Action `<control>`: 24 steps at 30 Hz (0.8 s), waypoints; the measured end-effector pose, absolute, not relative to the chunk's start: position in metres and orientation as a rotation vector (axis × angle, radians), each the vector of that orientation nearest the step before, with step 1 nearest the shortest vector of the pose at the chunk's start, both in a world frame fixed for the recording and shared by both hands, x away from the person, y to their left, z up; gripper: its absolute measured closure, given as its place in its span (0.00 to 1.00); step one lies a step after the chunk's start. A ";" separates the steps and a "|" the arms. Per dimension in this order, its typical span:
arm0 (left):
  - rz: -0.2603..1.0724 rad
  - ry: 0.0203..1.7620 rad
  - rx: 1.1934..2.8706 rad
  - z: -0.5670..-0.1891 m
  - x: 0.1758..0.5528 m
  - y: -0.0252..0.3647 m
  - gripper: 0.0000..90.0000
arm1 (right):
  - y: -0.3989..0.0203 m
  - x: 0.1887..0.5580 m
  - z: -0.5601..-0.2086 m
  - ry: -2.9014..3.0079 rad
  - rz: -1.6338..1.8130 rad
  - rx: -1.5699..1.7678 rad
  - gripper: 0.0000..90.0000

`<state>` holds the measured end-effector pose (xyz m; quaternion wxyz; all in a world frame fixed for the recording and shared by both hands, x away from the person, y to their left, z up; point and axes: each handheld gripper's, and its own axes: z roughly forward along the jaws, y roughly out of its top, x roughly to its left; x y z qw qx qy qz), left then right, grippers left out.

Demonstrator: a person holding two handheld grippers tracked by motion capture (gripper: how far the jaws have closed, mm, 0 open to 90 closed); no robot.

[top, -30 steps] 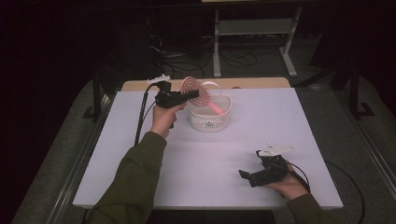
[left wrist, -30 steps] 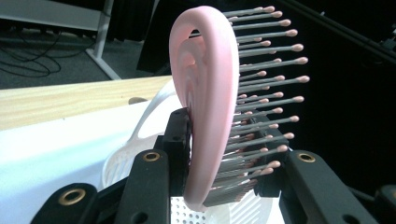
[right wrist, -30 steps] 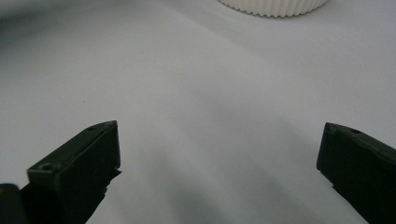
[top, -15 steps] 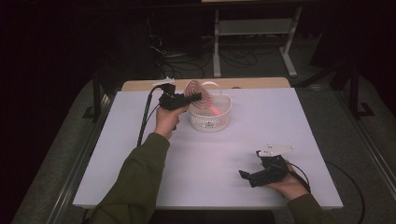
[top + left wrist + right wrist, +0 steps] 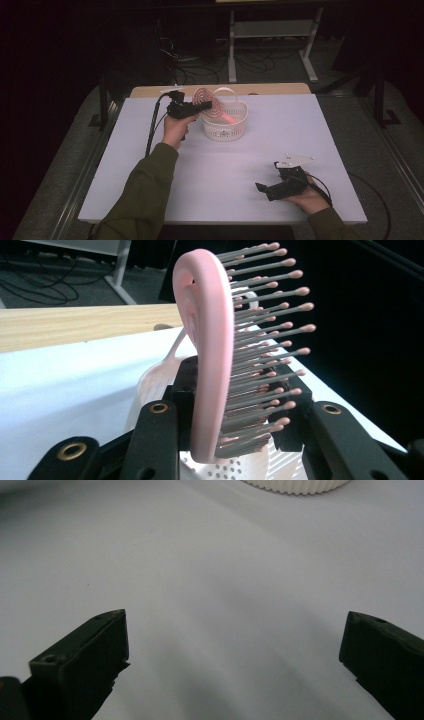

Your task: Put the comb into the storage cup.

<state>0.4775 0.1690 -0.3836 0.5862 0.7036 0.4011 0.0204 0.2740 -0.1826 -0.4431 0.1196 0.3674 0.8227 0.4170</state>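
Clearly we have the pink hairbrush (image 5: 212, 355) pinched at its head in our left gripper (image 5: 200, 105), the handle running down toward four o'clock into the white basket (image 5: 225, 131), though its tip seems hidden there. Our right gripper (image 5: 265, 189) rests well apart at five o'clock, jaws wide and empty.
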 end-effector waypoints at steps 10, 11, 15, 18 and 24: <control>0.067 0.942 1.653 -0.385 0.477 0.172 0.68 | -0.182 0.274 -0.443 2.406 1.211 1.069 0.00; 0.075 0.942 1.657 -0.385 0.477 0.172 0.68 | -0.182 0.274 -0.443 2.405 1.210 1.070 0.00; 0.115 0.939 1.667 -0.384 0.475 0.172 0.64 | -0.182 0.274 -0.443 2.408 1.209 1.065 0.00; 0.129 0.937 1.677 -0.383 0.475 0.173 0.61 | -0.182 0.274 -0.443 2.408 1.208 1.066 0.00; 0.160 0.930 1.714 -0.383 0.473 0.174 0.56 | -0.181 0.274 -0.443 2.411 1.202 1.063 0.00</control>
